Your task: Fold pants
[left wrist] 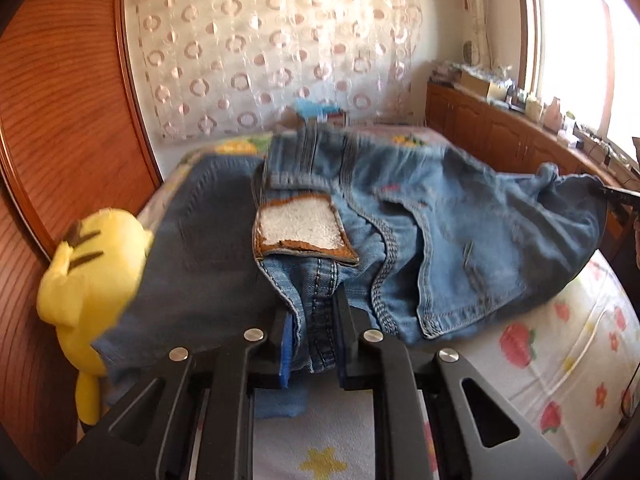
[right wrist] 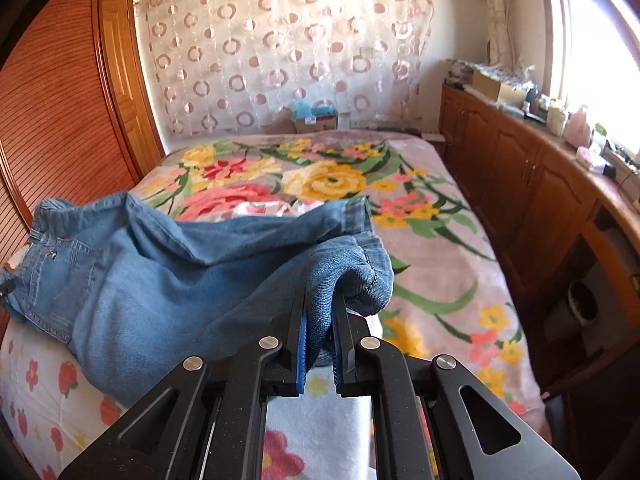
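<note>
While the left gripper (left wrist: 312,344) pinches the jeans (left wrist: 420,240) near the waistband and the right gripper (right wrist: 320,344) clamps a hem, they hang bunched over the bed (right wrist: 440,280), folding barely begun.

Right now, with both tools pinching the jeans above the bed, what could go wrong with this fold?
The right tool holds only a bunched bit of leg, so the denim could slip out under tension. The left tool grips a thick seam near the waist, and the jeans sag unevenly between the two, so the fold may land crooked. The yellow plush toy sits against the denim and could get dragged or trapped.
</note>
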Demonstrator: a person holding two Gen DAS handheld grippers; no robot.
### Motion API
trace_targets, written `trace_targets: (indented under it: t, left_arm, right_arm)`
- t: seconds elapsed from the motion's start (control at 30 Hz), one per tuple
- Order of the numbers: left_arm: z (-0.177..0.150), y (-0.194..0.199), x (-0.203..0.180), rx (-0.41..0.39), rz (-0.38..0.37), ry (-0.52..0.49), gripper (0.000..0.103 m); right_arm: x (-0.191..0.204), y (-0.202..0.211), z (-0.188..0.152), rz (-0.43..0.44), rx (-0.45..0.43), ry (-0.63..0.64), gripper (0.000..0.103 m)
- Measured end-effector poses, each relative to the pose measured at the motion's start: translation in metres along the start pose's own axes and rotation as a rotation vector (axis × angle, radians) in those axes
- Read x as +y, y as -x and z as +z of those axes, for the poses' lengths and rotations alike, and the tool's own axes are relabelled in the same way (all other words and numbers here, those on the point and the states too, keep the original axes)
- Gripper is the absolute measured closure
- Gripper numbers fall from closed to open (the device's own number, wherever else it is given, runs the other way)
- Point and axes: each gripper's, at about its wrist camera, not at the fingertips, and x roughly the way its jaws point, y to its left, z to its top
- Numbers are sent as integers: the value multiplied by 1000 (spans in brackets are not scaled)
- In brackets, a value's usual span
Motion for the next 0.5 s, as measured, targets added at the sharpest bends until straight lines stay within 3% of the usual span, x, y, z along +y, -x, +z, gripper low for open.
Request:
trace_targets:
  t: [0.23, 0.5]
  left_arm:
    - [17, 48, 0, -86, 15, -26, 88]
    - [-17, 94, 8, -106, 0, -16, 90]
  right_arm:
    - [8, 50, -5, -5, -61, 16, 94]
    - [27, 107, -55, -3, -86, 59, 95]
